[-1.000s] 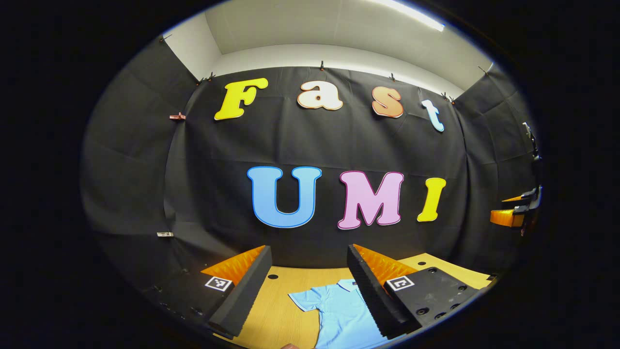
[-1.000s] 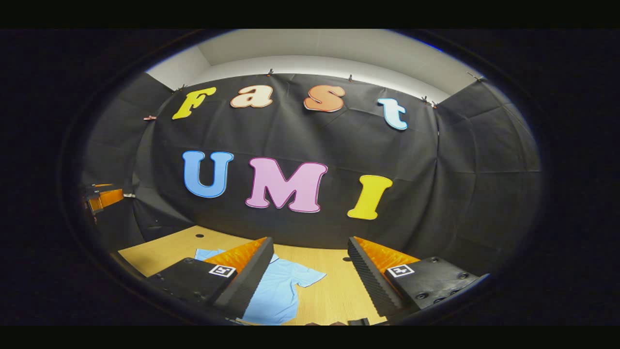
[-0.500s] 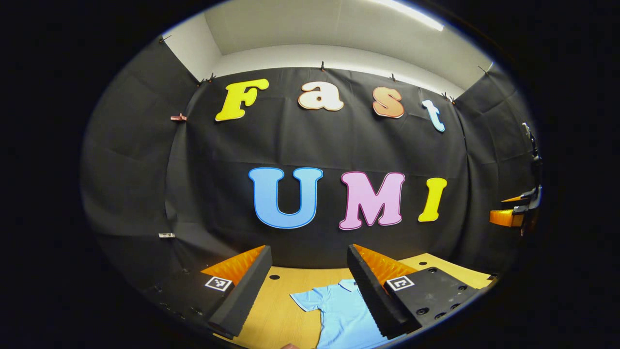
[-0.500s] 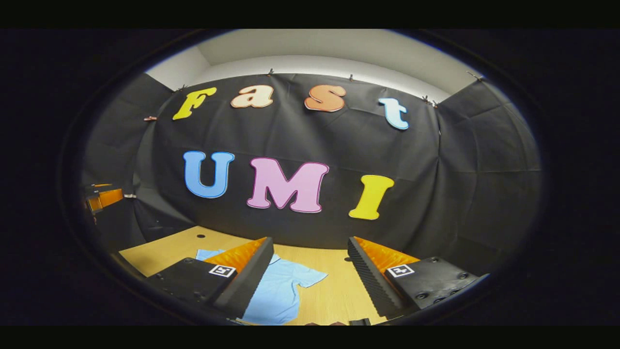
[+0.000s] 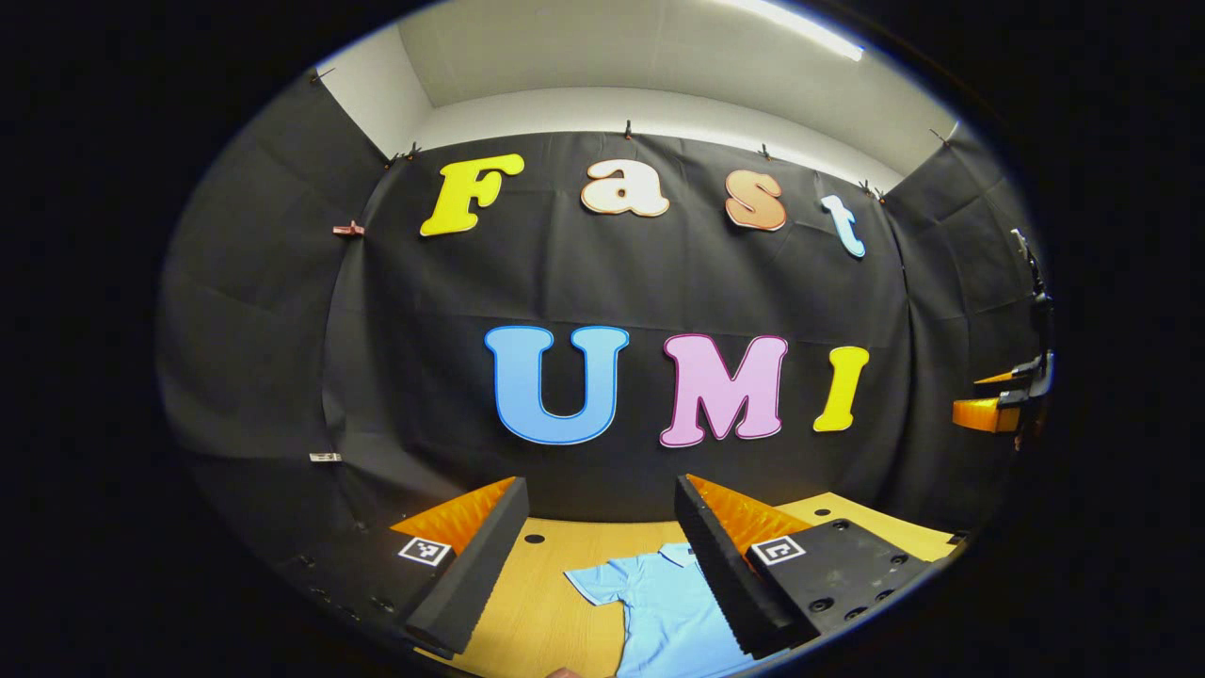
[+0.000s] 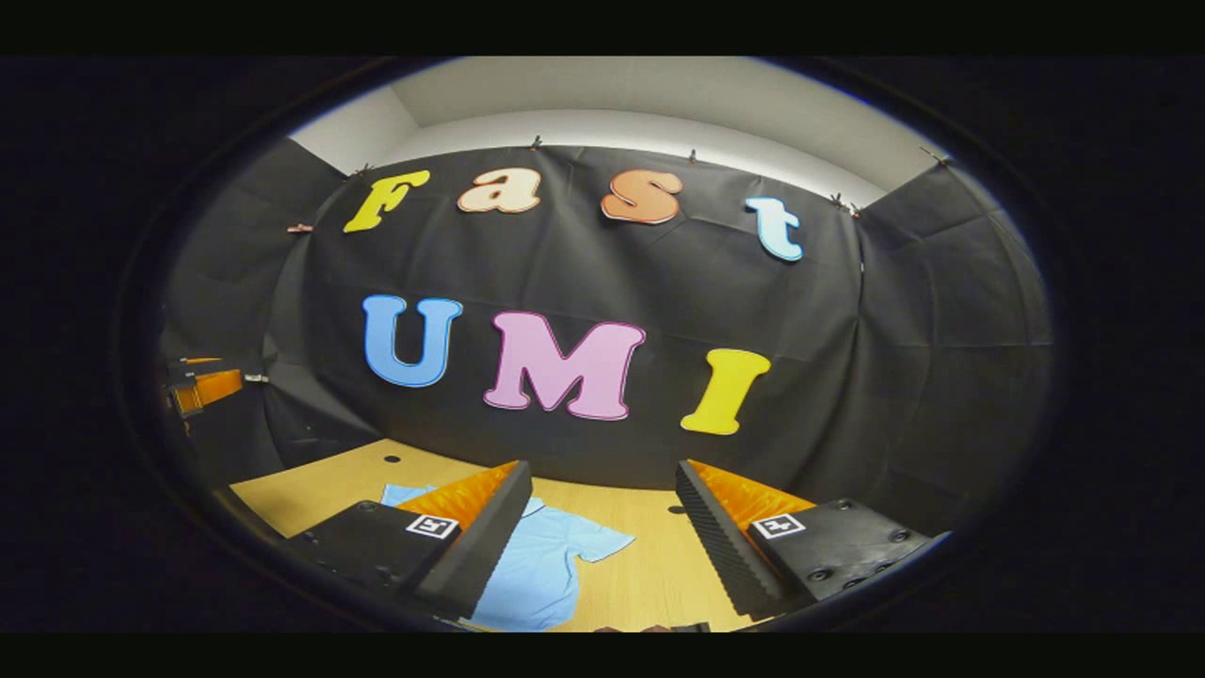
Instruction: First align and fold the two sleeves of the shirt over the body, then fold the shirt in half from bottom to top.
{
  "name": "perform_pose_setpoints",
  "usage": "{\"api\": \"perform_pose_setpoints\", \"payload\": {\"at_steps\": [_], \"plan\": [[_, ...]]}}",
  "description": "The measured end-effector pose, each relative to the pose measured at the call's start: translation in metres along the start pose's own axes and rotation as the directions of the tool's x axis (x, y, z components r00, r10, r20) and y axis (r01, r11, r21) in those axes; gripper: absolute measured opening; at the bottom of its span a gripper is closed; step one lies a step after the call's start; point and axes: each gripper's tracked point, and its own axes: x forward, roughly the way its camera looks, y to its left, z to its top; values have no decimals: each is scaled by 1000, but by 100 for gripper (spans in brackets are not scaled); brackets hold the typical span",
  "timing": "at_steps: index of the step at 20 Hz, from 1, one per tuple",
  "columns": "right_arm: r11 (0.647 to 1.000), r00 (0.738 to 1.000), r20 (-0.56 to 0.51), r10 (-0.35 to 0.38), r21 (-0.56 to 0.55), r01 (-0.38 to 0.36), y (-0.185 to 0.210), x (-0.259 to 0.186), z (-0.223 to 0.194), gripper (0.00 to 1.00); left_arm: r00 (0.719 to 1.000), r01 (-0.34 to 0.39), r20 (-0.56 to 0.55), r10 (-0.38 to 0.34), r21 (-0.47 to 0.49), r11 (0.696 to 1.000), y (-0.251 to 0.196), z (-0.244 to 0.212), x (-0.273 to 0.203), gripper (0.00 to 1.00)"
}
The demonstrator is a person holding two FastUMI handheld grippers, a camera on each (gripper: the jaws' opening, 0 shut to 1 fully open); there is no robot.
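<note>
Both the left tool (image 5: 599,494) and right tool (image 6: 602,476) are hovering with fingers spread wide above the unfolded shirt (image 5: 668,603) lying on the table (image 5: 537,603).

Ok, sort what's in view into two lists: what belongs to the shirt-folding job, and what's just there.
For the job:
- light blue shirt, lying flat, sleeves spread out
- left gripper, open above the table
- right gripper, open above the table

Just there:
- wooden table under the shirt
- clips pinning the wall cloth
</note>
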Motion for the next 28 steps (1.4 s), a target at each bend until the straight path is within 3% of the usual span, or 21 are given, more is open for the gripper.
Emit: {"api": "perform_pose_setpoints", "payload": {"at_steps": [11,19,24,28], "plan": [[1000,999,-26,20,18,-19,25,9,-2,97,1000,28,-14,-28,-1,1000,13,-2,3,100],[998,992,-102,68,16,-66,28,54,-3,97,998,57,-19,-58,-27,998,26,-7,19,100],[991,960,-250,127,83,-109,27,118,-61,97,999,19,-45,-21,-41,999,32,-25,36,100],[986,906,-397,146,135,-100,15,192,-149,98,997,-29,-70,28,-16,999,30,-40,61,100]]}}
